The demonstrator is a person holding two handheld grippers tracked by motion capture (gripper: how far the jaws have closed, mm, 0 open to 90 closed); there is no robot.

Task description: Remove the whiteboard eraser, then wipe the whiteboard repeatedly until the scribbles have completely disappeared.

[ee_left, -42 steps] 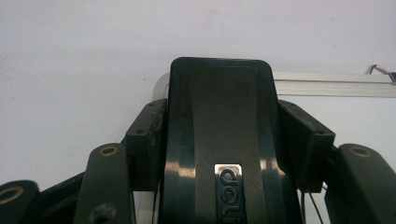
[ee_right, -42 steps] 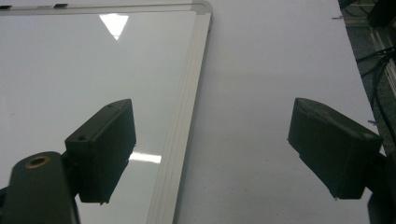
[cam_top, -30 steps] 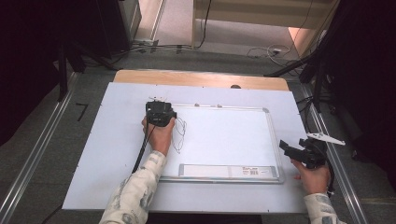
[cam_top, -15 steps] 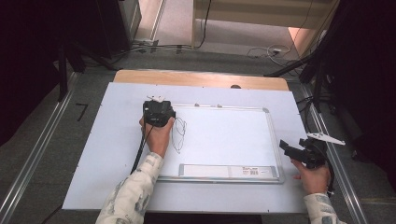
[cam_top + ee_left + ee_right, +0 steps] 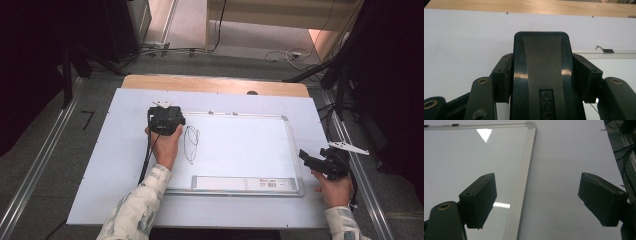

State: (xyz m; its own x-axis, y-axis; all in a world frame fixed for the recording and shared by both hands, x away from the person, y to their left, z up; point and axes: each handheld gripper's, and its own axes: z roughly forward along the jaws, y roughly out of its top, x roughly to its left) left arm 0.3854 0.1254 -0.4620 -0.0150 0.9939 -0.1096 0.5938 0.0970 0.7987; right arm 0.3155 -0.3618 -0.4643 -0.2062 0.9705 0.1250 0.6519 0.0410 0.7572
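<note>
Progress: looped black scribble (image 5: 191,144) remains at 9 o'clock of white metal-framed whiteboard (image 5: 240,150). Left tongs (image 5: 165,116) clamp black plastic Deli eraser (image 5: 541,75) just beside it; right tongs (image 5: 312,161) wide, idle at 3 o'clock.

My work surface was a table (image 5: 210,82) with a light wooden top, its far edge bare; a large white sheet (image 5: 100,165) covered most of the rest. Directly on the sheet lay a whiteboard (image 5: 240,145) with a silver frame, long sides parallel to the table's near edge. Black scribbled loops (image 5: 191,142) marked the whiteboard near its left end.
</note>
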